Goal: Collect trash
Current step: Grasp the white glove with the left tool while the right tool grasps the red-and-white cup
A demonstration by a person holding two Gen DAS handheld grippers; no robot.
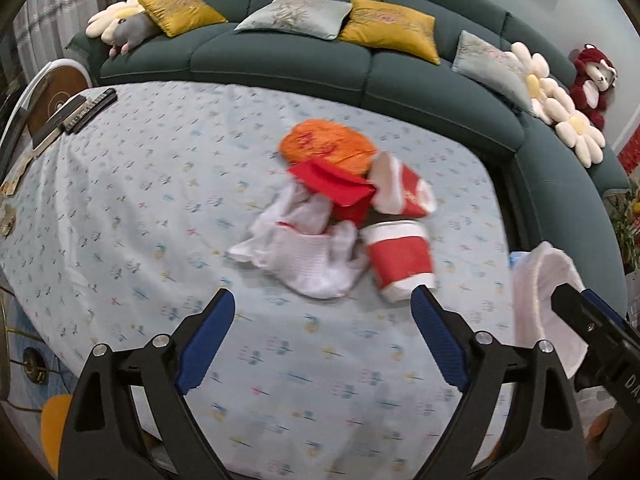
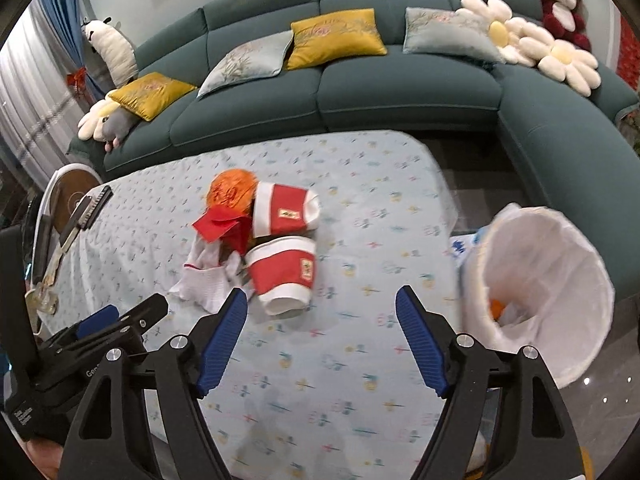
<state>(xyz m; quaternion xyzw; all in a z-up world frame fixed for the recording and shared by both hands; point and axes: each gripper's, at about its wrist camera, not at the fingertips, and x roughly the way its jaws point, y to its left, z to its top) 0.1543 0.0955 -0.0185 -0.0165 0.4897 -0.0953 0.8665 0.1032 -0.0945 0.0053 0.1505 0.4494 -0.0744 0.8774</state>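
Observation:
A pile of trash lies mid-table: an orange wrapper, a red paper piece, two red-and-white paper cups, the far one and the near one, both on their sides, and crumpled white paper. My left gripper is open and empty, just short of the pile. My right gripper is open and empty, right of the near cup. A white-lined trash bin stands off the table's right edge with some trash inside.
The table wears a light blue patterned cloth. Remote controls lie at its far left. A green sofa with cushions and plush toys curves behind and to the right. The other gripper shows at each view's edge.

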